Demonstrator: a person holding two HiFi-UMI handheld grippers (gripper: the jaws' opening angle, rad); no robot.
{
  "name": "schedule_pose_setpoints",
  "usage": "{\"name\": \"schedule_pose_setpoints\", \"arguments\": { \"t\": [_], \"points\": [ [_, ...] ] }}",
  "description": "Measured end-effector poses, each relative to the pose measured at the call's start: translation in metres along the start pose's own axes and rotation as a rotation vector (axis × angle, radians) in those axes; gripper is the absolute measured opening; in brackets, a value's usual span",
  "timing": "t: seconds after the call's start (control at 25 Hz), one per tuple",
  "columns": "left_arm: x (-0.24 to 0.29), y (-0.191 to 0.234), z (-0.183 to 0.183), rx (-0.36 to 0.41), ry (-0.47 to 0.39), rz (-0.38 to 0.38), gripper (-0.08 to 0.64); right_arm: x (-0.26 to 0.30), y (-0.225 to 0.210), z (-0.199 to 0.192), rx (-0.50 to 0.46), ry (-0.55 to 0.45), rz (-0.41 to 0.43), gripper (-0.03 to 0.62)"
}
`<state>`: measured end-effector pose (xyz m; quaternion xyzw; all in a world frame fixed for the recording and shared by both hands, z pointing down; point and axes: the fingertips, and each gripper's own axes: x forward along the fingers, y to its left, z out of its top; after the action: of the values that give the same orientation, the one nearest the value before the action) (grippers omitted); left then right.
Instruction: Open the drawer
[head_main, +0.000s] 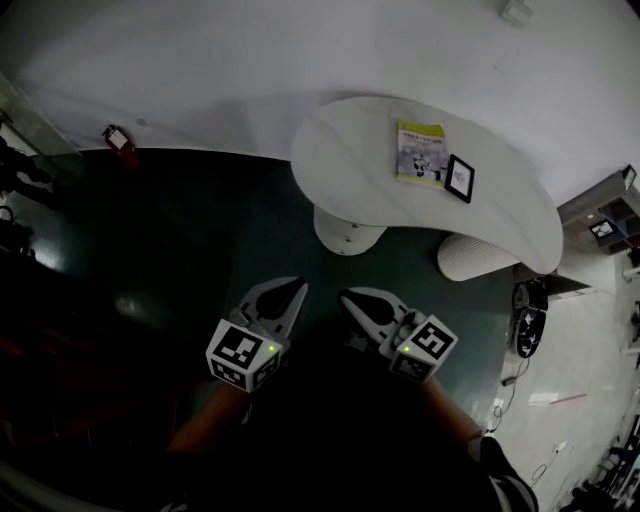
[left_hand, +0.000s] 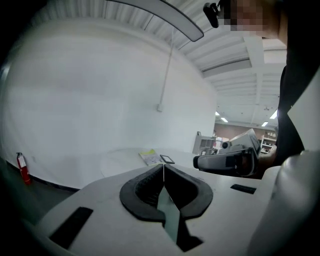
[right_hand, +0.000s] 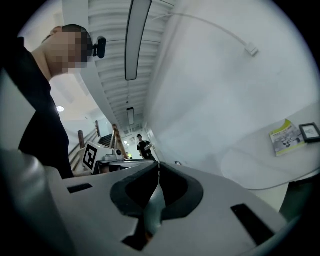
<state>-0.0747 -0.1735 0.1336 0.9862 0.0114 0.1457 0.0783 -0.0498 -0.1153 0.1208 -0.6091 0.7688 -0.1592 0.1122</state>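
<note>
Currently both tools are closed and empty: the left hand-held gripper (left_hand: 163, 165) has its 2 jaws pressed tip to tip with nothing between them, and the right hand-held gripper (right_hand: 159, 163) shows the same in its own view. From the head view they hang side by side, near each other but not touching, over a dark green floor (head_main: 180, 240), their tips angled toward one another. Ahead of both tips, well apart from them, stands a white curved counter (head_main: 350, 150). On it a green-and-yellow booklet (head_main: 420, 152) lies just beside a small black-framed item (head_main: 460, 178). Far ahead and to the left of the left hand-held gripper, a red fire extinguisher (head_main: 119, 141) sits at the foot of the white wall (head_main: 250, 50). Off to the right of the right hand-held gripper is a grey shelf unit (head_main: 605, 212); the drawer cannot be picked out in any view
</note>
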Motion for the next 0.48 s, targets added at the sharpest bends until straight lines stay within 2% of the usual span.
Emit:
{"name": "schedule_pose_setpoints", "arguments": {
  "t": [0.28, 0.48],
  "points": [
    [0.059, 0.01, 0.017, 0.011, 0.021, -0.049, 0.015, -0.022, -0.066, 0.017, 0.02, -0.093, -0.087, 0.017],
    [0.089, 0.016, 0.017, 0.006, 0.045, -0.067, 0.015, -0.015, -0.094, 0.016, 0.029, -0.064, -0.08, 0.017]
  ]
}}
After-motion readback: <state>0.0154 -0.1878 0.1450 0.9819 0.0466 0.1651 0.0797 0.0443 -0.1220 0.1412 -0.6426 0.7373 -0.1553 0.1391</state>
